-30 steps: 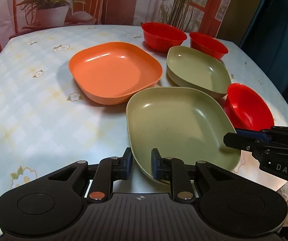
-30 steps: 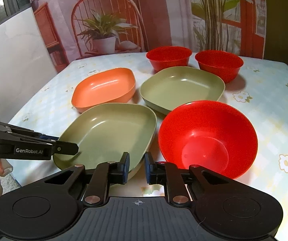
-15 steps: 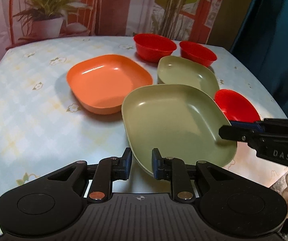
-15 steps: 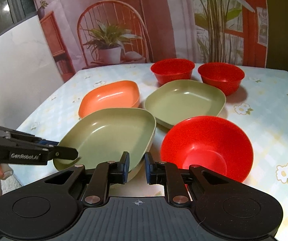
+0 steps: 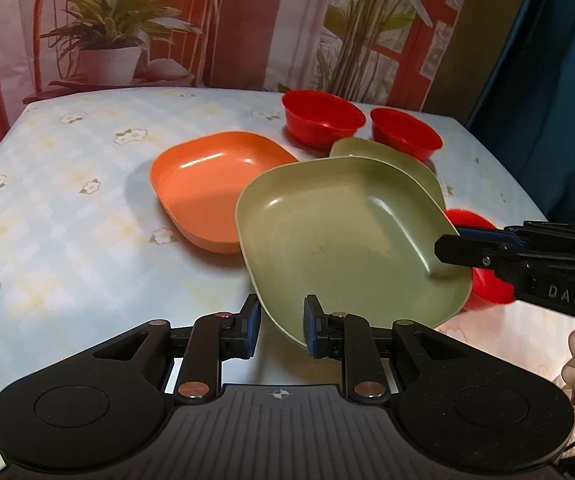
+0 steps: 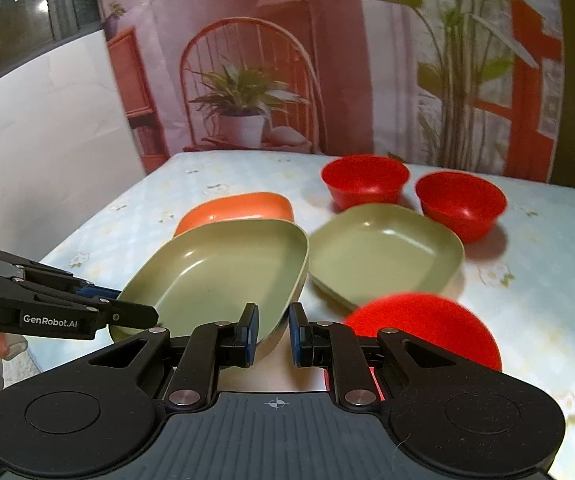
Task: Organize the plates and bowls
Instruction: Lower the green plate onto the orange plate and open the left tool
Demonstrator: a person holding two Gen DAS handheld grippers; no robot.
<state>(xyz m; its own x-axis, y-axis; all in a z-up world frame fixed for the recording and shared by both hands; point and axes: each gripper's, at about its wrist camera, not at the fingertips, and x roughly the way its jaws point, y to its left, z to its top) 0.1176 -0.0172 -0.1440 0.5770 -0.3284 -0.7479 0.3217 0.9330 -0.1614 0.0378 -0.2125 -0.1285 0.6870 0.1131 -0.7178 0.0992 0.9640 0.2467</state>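
Both grippers are shut on the rim of one green plate (image 5: 343, 236) and hold it tilted above the table. My left gripper (image 5: 281, 326) pinches its near corner; it shows in the right wrist view (image 6: 135, 312) at the plate's left edge. My right gripper (image 6: 271, 334) pinches the plate (image 6: 215, 280) at its near right edge; it shows in the left wrist view (image 5: 447, 248) on the plate's right rim. A second green plate (image 6: 383, 252) lies on the table behind. An orange plate (image 5: 211, 184) lies to the left.
Two red bowls (image 6: 365, 180) (image 6: 461, 202) stand at the back of the flowered table (image 5: 67, 200). A third red bowl (image 6: 427, 328) sits near the front right, just by my right gripper. A printed backdrop with a plant hangs behind the table.
The green plate has risen off the table and tilted, held by both grippers. Both cameras have moved up and back, so the other dishes look farther away.
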